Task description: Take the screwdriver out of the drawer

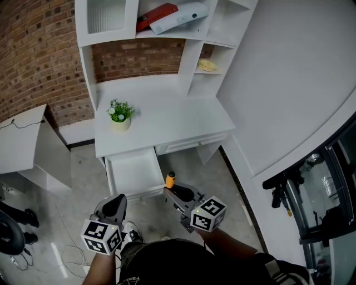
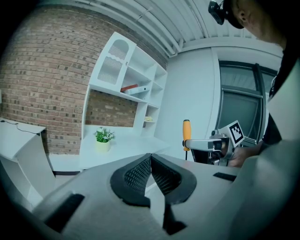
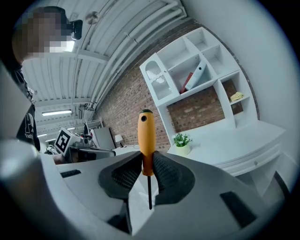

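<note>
The right gripper has its jaws clamped on the lower end of the screwdriver, whose orange handle stands upright above the pads while the thin dark shaft hangs down between them. The handle's top is capped dark (a small hole shows just under the cap). The left gripper has its jaws closed pad against pad at the tips.

In the head view the screwdriver is outside the drawer, near its right front corner. The drawer is pulled out from under the white desk, showing a bare white bottom. A small potted plant stands on the desk. In an upper shelf compartment a red flat item and a white flat item lie tilted side by side; a lower side compartment holds something yellow.
</note>
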`<act>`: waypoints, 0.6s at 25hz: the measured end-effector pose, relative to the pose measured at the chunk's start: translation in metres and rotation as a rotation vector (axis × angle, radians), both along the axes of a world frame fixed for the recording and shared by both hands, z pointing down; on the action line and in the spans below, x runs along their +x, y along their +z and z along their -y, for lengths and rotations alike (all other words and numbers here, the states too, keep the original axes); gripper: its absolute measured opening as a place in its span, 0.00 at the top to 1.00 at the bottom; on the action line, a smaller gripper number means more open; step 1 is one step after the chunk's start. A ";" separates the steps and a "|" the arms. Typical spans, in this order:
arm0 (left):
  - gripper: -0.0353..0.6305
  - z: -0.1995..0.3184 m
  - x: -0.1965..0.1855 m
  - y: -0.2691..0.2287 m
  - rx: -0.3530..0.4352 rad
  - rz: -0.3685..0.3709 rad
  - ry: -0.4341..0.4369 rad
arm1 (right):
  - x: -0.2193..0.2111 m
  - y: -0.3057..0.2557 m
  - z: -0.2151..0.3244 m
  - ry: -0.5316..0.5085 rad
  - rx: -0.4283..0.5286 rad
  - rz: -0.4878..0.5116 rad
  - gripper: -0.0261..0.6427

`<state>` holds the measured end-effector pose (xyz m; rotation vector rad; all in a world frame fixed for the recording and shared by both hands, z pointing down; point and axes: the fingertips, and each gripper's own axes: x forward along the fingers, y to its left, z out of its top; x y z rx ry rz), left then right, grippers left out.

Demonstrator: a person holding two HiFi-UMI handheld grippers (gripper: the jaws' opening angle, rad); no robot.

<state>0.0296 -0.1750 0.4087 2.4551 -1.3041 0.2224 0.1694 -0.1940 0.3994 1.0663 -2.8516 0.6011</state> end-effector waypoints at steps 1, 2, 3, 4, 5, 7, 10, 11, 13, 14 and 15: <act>0.92 -0.001 0.000 0.001 -0.004 -0.001 -0.001 | 0.000 0.002 -0.001 -0.001 -0.005 -0.002 0.84; 0.92 -0.001 0.001 0.002 -0.007 -0.001 0.000 | 0.000 0.003 -0.003 -0.001 -0.008 -0.005 0.84; 0.92 -0.002 0.002 0.003 -0.010 -0.001 0.002 | 0.001 0.005 -0.004 0.000 -0.010 -0.008 0.84; 0.92 -0.003 0.003 0.004 -0.013 0.001 0.004 | 0.002 0.006 -0.004 0.002 -0.012 -0.012 0.84; 0.92 -0.003 0.004 0.005 -0.016 0.002 0.005 | 0.003 0.008 -0.005 0.004 -0.013 -0.016 0.84; 0.92 -0.003 0.005 0.007 -0.020 0.005 0.007 | 0.005 0.010 -0.005 0.007 -0.017 -0.019 0.84; 0.92 -0.003 0.006 0.007 -0.022 0.009 0.013 | 0.005 0.010 -0.004 0.009 -0.014 -0.023 0.84; 0.92 -0.003 0.006 0.007 -0.023 0.010 0.014 | 0.004 0.010 -0.004 0.009 -0.012 -0.024 0.84; 0.92 -0.003 0.006 0.007 -0.023 0.011 0.014 | 0.002 0.010 -0.005 0.006 -0.009 -0.024 0.84; 0.92 -0.004 0.005 0.007 -0.021 0.012 0.014 | 0.002 0.010 -0.005 0.004 -0.008 -0.024 0.84; 0.92 -0.003 0.005 0.006 -0.020 0.013 0.013 | 0.001 0.010 -0.005 0.003 -0.007 -0.024 0.84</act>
